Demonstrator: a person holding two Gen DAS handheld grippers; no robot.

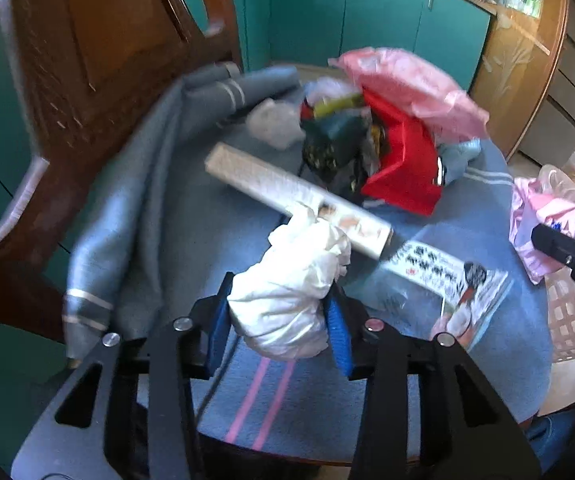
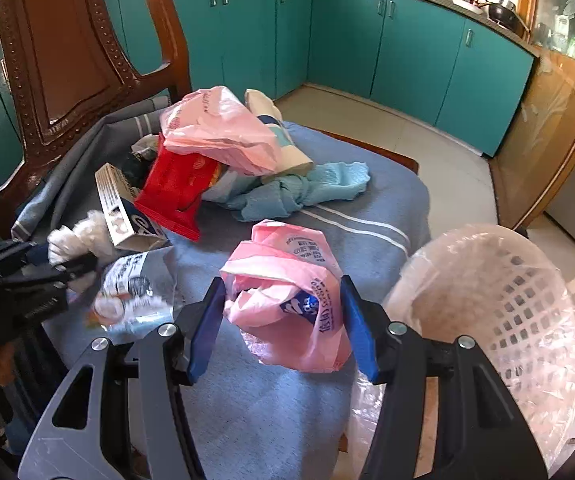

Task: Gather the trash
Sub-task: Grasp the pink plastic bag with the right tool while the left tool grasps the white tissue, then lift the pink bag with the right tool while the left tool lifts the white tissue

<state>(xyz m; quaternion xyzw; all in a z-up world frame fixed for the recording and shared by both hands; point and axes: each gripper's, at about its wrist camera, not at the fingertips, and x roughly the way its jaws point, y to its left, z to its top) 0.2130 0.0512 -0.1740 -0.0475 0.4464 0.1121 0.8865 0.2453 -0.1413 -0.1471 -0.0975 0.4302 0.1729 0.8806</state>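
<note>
Your left gripper (image 1: 279,320) is clamped on the white crumpled tissue (image 1: 287,296), lower centre; your right gripper (image 2: 283,328) squeezes the pink plastic bag (image 2: 287,300), left of the basket (image 2: 519,304).

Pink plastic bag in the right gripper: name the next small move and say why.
Probably carry the pink plastic bag sideways over the lined white basket and let go. The right gripper already clamps it between both blue pads, clear of the blue cloth, and the basket's open mouth sits right beside it.
</note>
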